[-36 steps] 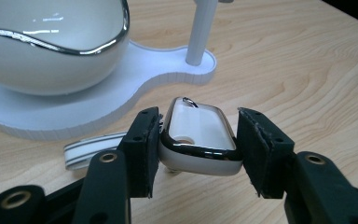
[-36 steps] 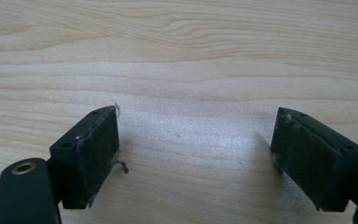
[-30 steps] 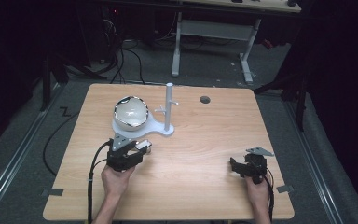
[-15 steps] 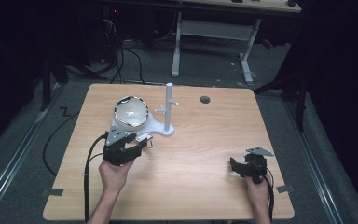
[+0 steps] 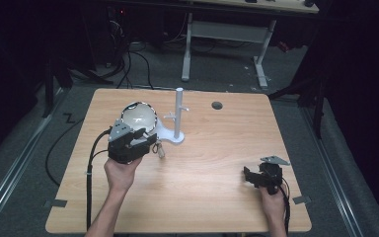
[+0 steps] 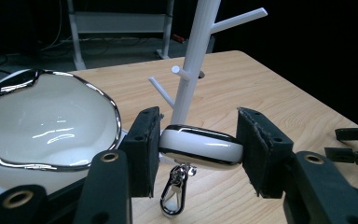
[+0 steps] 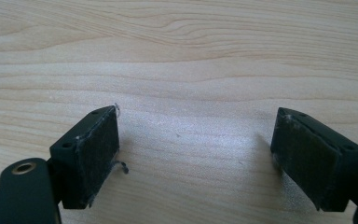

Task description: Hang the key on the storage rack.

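The left gripper (image 6: 199, 140) pinches a white keyring charm (image 6: 200, 146) with its clasp dangling, just before the white peg stand (image 5: 178, 114), likely for hanging. The right gripper (image 7: 196, 154) rests wide apart, empty, over bare bench (image 5: 217, 163) well right of the stand.

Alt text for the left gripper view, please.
A white, chrome-banded keychain fob with a dangling clasp sits between the left gripper's two black jaws. Behind it stand a white branched stand and a glossy white bowl on the wooden table.

Dim surroundings, brightly lit tabletop
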